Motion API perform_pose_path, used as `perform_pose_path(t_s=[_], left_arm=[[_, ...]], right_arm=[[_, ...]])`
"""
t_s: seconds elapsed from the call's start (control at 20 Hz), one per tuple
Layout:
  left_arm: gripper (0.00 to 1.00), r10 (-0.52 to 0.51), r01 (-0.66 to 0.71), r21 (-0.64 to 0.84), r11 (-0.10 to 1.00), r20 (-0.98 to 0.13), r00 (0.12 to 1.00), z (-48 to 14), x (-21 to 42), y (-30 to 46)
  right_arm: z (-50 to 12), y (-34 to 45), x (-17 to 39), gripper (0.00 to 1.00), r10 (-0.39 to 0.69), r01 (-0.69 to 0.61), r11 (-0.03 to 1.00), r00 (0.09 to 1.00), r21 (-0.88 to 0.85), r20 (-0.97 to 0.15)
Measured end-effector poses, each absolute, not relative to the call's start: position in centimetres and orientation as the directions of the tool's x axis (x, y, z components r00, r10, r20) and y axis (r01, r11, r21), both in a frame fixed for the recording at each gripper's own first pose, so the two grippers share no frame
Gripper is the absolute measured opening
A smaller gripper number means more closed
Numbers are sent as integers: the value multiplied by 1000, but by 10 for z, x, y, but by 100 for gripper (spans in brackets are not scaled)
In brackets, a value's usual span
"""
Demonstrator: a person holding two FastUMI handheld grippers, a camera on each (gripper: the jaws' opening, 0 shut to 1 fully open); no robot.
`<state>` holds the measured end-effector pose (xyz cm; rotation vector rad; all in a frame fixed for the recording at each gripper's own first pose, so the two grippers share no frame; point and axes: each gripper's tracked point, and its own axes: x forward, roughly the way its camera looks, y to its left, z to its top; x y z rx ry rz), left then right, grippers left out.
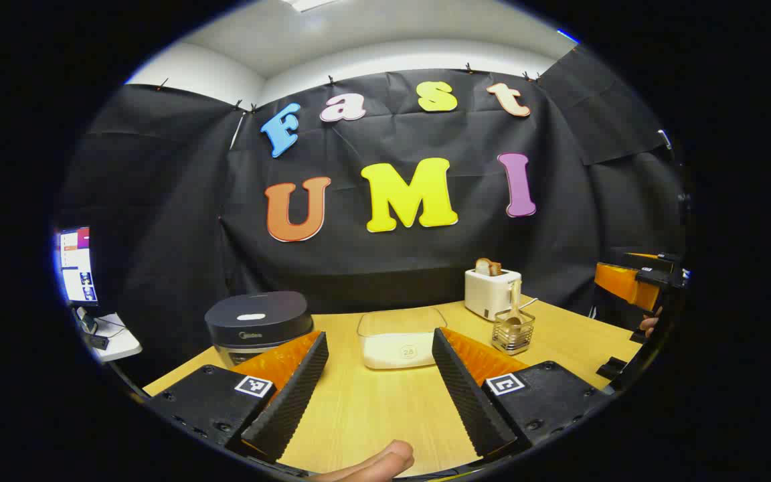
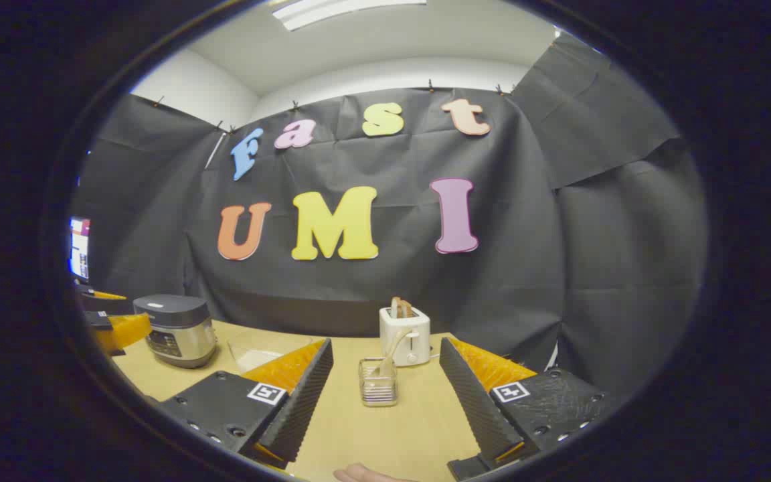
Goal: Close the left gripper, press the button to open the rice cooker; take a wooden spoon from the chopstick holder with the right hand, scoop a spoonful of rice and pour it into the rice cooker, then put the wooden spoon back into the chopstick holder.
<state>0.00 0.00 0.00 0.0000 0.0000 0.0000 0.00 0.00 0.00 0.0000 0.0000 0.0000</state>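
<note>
Both jaws stand wide, ribbed fingers empty: left gripper (image 1: 380,375), right gripper (image 2: 385,395). Rounded dark rice cooker (image 1: 258,323) sits closed at ten o'clock; clear rice tub (image 1: 401,338) at twelve. Wooden spoon (image 2: 389,355) leans in the wire chopstick holder (image 2: 378,383), bare wooden table (image 2: 385,435) around it.

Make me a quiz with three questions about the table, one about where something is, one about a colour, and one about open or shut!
1. Where is the wooden spoon?
A. in the chopstick holder
B. in the rice cooker
C. flat on the table

2. What colour is the toaster?
A. red
B. white
C. green

3. How is the rice cooker lid?
A. open
B. taken off
C. closed

Answers: 1 A, the spoon stands up out of the holder. 2 B, its body is white, with bread on top. 3 C, the dark lid lies flat on the cooker.
</note>
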Motion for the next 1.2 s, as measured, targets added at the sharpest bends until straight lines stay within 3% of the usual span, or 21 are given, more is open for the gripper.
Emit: perform_pose_path(t_s=[0.55,1.2], left_arm=[[100,85,-89,-72,993,-55,995,-16,-1,60],[100,113,-120,-82,989,-91,990,-22,16,85]], right_arm=[[-5,11,-6,96,4,-5,999,1000,-49,-21],[-20,12,0,97,17,-20,998,999,-52,-50]])
